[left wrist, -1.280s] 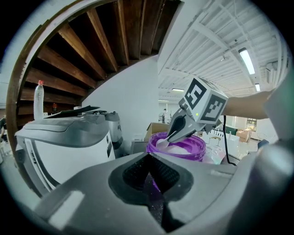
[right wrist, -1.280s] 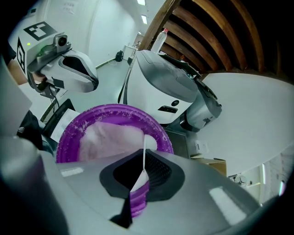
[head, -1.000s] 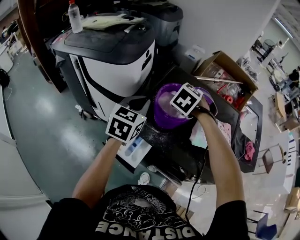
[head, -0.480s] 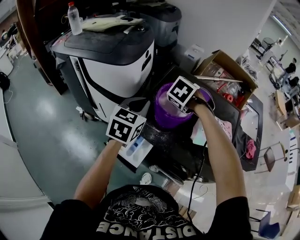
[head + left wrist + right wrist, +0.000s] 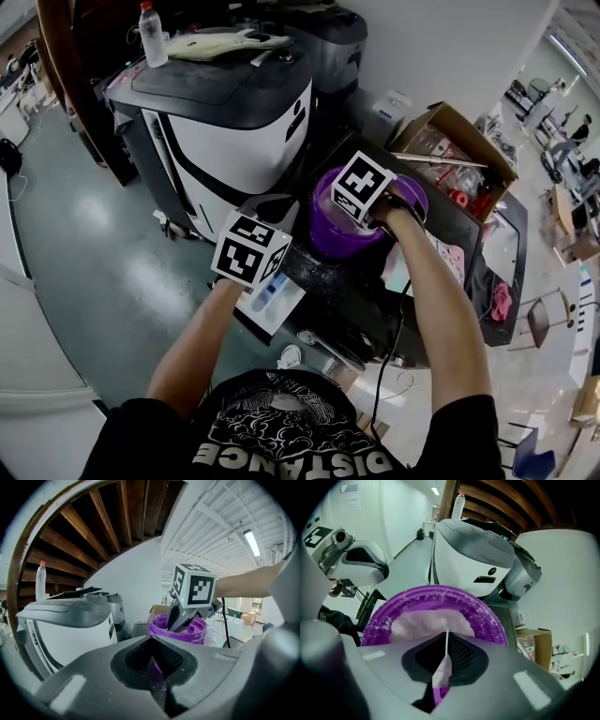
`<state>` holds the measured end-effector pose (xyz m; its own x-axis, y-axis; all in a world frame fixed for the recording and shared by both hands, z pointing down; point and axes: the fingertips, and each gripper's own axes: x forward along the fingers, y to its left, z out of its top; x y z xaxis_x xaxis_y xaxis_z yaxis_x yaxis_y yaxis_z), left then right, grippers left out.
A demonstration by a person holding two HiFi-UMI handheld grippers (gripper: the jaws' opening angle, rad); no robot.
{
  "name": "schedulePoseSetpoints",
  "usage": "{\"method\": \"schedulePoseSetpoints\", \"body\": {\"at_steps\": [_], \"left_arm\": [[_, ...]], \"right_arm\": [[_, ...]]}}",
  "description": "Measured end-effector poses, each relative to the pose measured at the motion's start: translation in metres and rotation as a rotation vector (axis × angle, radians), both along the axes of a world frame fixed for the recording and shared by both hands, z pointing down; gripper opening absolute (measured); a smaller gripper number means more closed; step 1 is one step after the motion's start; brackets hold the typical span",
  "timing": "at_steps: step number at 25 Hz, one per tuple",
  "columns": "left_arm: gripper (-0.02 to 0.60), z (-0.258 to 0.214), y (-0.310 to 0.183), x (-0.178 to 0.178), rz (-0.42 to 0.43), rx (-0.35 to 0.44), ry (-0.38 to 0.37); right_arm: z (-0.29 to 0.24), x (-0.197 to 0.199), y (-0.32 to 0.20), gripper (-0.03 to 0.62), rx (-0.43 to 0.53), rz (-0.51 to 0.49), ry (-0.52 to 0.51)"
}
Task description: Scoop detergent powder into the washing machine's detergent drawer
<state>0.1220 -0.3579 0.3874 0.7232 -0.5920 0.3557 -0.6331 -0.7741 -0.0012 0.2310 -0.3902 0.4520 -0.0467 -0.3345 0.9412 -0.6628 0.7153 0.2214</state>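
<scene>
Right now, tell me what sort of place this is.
Probably a workshop or test lab, not a home laundry: washing machines on a glossy floor, an open cardboard box, a truss ceiling with strip lights.

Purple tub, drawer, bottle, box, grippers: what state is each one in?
Purple tub: open, powder inside.
Drawer: pulled out.
Bottle: upright, capped.
Cardboard box: open.
Left gripper: shut on a purple strip.
Right gripper: shut on a white-and-purple strip.
</scene>
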Motion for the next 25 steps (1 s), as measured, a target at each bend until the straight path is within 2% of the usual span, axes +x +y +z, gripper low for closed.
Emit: {"method": "schedulePoseSetpoints", "body": {"at_steps": [12, 25], "left_arm": [[0.000, 0.003, -0.007, 0.011, -0.042, 0.000, 0.001], [0.000, 0.005, -0.008, 0.014, -0.044, 0.002, -0.008]], "right_arm": [[0.005, -0.012, 0.007, 0.038, -0.071, -0.049, -0.074], [0.004, -0.019, 0.008, 0.038, -0.100, -0.025, -0.156]]}}
